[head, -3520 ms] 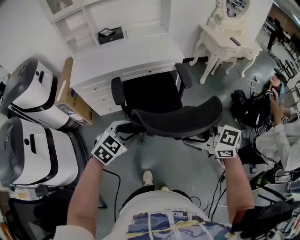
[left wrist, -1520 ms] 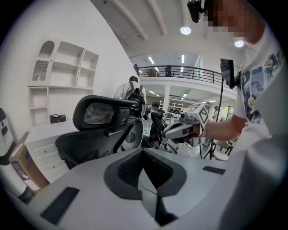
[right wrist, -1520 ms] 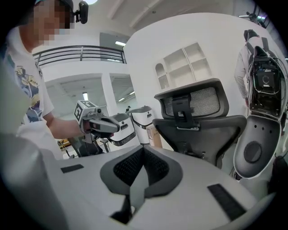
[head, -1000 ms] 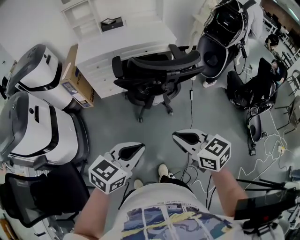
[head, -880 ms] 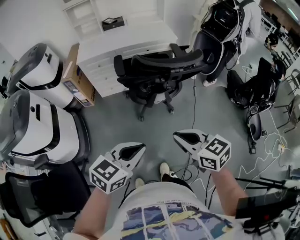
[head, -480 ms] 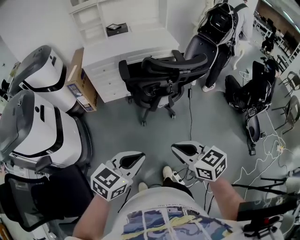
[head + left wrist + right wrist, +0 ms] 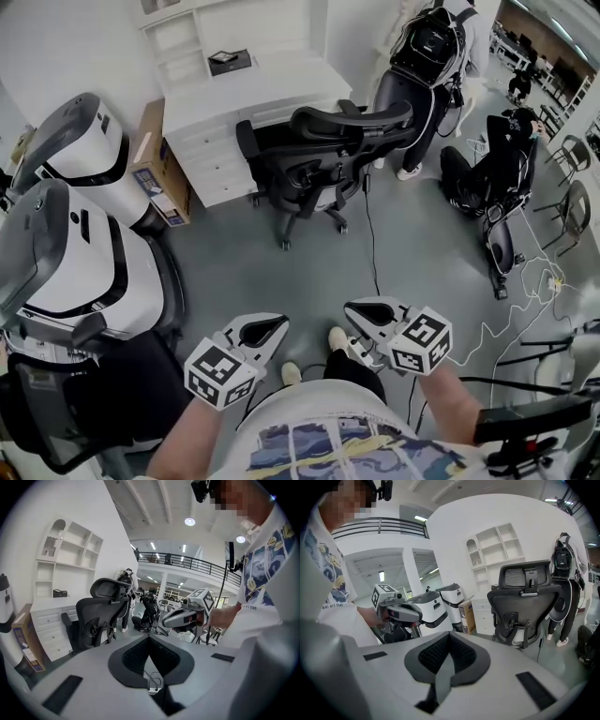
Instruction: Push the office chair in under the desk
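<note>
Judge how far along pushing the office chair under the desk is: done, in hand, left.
Done, it seems: the office chair stands against the desk, backrest toward the person. In hand: nothing; left tongs and right tongs are shut, empty, well clear of it. Left: likely nothing, though the seat's depth under the desk is unclear.

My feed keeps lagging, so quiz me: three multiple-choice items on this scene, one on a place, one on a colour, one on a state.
1. Where is the office chair? A. at the white desk B. beside the person's feet C. tipped over on the floor
2. What colour is it? A. white B. black C. red
3. The left gripper and right gripper are: A. both shut, empty B. both shut on the chair C. both open
Answers: 1 A, it stands against the desk front; 2 B, back and base are black; 3 A, jaws together, nothing between.
</note>
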Motion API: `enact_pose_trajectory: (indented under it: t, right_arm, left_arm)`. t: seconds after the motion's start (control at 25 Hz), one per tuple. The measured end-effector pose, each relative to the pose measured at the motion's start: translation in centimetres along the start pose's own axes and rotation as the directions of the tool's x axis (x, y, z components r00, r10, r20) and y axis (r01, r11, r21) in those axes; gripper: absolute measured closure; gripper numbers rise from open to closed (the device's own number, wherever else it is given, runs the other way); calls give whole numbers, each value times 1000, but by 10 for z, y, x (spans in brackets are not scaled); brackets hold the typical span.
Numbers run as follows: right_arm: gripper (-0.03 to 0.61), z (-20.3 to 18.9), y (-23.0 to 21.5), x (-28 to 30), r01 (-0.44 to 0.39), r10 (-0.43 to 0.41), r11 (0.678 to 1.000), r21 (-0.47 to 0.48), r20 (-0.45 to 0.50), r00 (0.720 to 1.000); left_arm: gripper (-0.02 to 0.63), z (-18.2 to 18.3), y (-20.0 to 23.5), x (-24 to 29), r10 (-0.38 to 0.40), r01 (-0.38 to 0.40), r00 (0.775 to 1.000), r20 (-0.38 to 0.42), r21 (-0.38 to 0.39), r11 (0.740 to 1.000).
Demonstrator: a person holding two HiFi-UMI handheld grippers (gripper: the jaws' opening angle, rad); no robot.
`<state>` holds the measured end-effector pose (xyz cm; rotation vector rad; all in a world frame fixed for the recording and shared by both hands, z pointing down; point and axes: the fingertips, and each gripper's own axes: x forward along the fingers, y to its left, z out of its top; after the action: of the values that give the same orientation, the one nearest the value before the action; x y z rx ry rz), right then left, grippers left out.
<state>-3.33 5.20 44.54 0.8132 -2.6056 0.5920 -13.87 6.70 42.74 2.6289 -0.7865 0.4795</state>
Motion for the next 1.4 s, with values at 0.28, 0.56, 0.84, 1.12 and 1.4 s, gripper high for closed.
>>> enact_pose_trajectory:
  t: [0.28, 0.56, 0.84, 1.12, 1.4]
  right_arm:
    - [554, -13, 26, 3, 10, -10, 1000, 6, -14, 1000]
    - [554, -16, 41, 9, 16, -16, 1000, -15, -20, 1000]
    - [554, -20, 55, 14, 8, -9, 1000, -5, -12, 1000]
    - [554, -18, 64, 22, -1, 0, 1000, -24, -25, 1000]
    - [554, -22, 74, 28, -16, 15, 999, -36, -40, 999]
  left_arm:
    - [601, -14, -10, -14, -31, 31, 1000, 3, -6, 999]
    - [601, -25, -6, -28, -24, 24, 1000, 6, -15, 1000]
    - [601, -27, -7, -31, -47, 47, 999, 6, -4, 999]
    - [601, -36, -6, -38, -39, 39, 999, -2, -2, 999]
    - [601, -46, -5, -45, -31, 31, 999, -15, -10, 999]
